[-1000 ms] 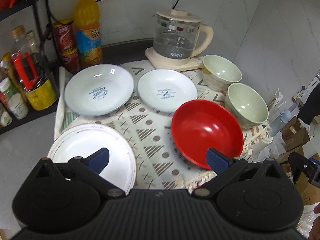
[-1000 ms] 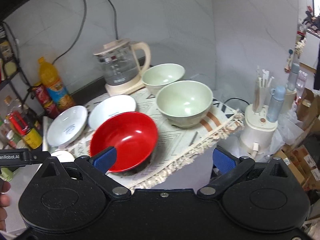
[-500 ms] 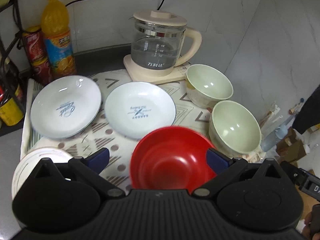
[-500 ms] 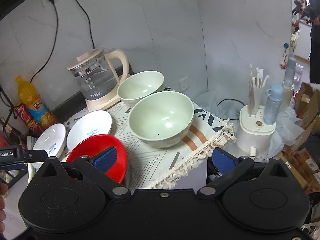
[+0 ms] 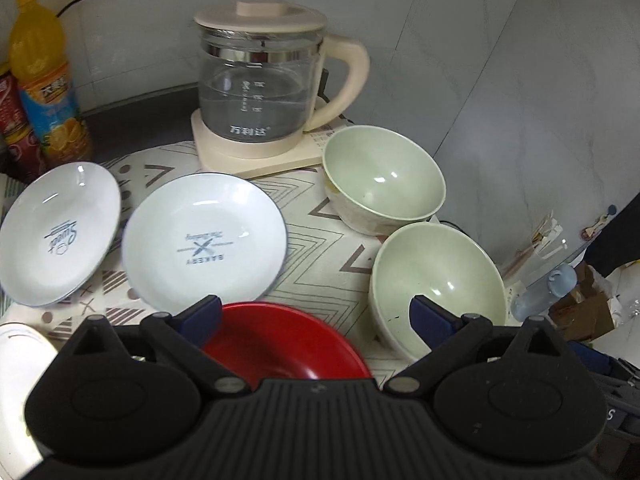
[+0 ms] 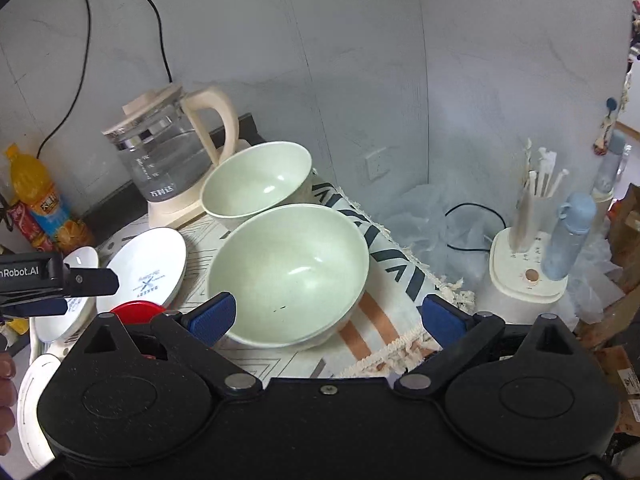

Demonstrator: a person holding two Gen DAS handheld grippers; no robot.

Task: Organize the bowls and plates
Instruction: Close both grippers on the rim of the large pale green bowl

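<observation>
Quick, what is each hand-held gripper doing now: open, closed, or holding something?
Left hand-held gripper: open, holding nothing, above the red bowl.
Right hand-held gripper: open, holding nothing, in front of the near green bowl.

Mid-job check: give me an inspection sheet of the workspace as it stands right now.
Surface: patterned cloth with a fringed edge covers the counter.
Job's things: two pale green bowls side by side, unstacked; red bowl; two white printed plates; another white plate at the near left edge.
Clutter: glass kettle on its base, orange drink bottle, red cans.
Grippers: left gripper open above the red bowl; right gripper open by the nearer green bowl; neither holds anything.
Cables: black cords from a wall socket; another beside the counter.
Surroundings: marbled walls, white holder with sticks, blue bottle.
</observation>
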